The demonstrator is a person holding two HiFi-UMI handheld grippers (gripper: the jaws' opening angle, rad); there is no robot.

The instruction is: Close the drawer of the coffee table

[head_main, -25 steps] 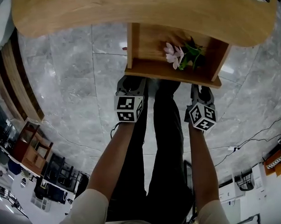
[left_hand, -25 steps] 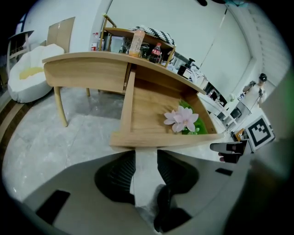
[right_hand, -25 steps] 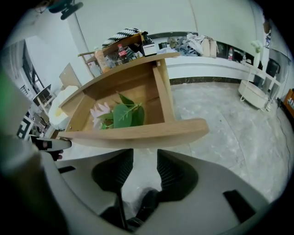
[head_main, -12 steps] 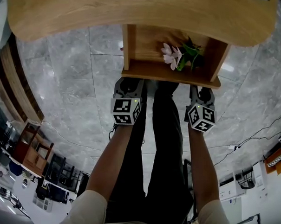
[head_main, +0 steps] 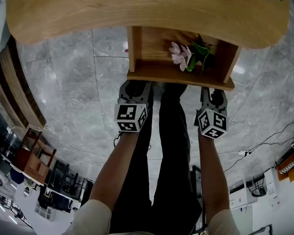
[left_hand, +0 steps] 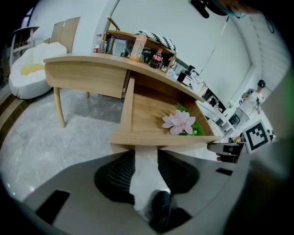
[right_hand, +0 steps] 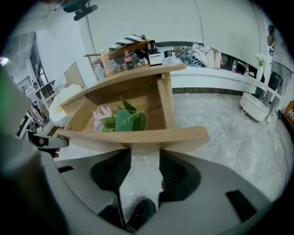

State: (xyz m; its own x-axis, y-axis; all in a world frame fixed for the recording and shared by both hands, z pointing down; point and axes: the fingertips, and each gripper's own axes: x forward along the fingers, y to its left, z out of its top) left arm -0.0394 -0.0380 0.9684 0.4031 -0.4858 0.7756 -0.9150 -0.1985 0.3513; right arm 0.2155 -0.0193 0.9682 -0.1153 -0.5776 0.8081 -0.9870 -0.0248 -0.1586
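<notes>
Drawer (head_main: 180, 75) stands open at upper centre, pink flower (head_main: 180, 54) inside. Left gripper (left_hand: 146, 153) and right gripper (right_hand: 140, 156) gape empty at its front — the right's jaws have just been opening.

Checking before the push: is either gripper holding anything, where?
Nothing: left gripper open, right gripper just opened, both empty before the light wooden drawer.
</notes>
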